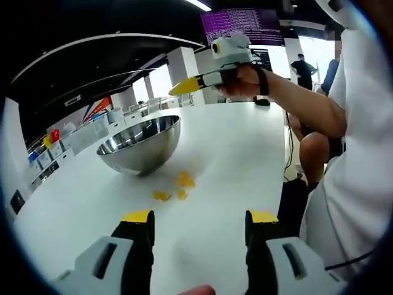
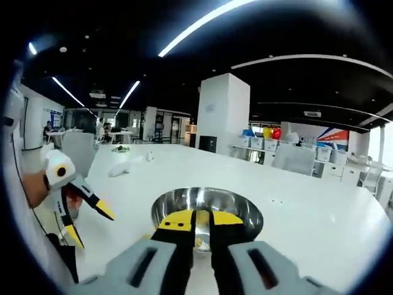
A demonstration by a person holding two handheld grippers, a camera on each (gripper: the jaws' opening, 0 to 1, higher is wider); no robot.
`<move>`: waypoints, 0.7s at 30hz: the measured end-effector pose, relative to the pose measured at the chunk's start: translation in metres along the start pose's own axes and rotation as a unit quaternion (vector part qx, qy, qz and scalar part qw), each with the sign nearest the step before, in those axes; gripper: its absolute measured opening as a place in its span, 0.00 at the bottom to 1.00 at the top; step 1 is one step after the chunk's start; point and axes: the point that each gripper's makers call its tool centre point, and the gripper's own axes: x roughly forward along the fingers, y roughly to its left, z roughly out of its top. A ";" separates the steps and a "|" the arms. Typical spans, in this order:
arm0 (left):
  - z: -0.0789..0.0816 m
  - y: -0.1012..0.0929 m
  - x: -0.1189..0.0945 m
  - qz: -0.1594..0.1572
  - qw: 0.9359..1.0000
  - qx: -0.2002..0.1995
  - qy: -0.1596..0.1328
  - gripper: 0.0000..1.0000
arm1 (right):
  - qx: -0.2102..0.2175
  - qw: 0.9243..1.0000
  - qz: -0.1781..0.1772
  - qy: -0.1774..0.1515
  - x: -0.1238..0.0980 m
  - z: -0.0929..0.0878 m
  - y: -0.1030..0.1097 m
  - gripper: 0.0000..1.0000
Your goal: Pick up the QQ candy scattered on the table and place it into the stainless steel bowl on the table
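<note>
Spread wide, left hand-held gripper (image 1: 199, 216) hovers just short of QQ candy (image 1: 184, 180) on the tabletop (image 1: 233, 153); right hand-held gripper (image 2: 196, 217), pinching candy, hangs over stainless steel bowl (image 2: 245, 212).

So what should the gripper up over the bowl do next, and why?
Probably open its jaws. The right gripper hangs above the stainless steel bowl with jaws nearly shut, and something yellow seems pinched between them, likely a QQ candy, so letting go should drop it in. More candies lie on the table beside the bowl, with the left gripper open nearby.
</note>
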 end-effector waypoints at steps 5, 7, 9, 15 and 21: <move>0.001 0.000 0.000 0.000 1.000 0.001 0.000 0.59 | -0.015 1.000 -0.004 -0.001 0.022 0.000 -0.006 0.10; 0.001 0.000 0.000 0.001 1.000 0.000 0.000 0.59 | -0.012 1.000 0.000 0.000 0.029 -0.001 -0.005 0.10; 0.000 0.001 0.000 0.002 1.000 -0.001 0.001 0.59 | -0.011 1.000 0.004 0.001 0.035 -0.002 -0.004 0.10; -0.002 0.001 0.000 0.001 1.000 -0.003 0.003 0.59 | -0.007 1.000 0.010 0.013 0.049 -0.011 -0.003 0.10; 0.000 0.003 0.001 0.000 1.000 -0.001 0.003 0.59 | -0.012 0.999 0.009 0.030 0.060 -0.019 -0.004 0.10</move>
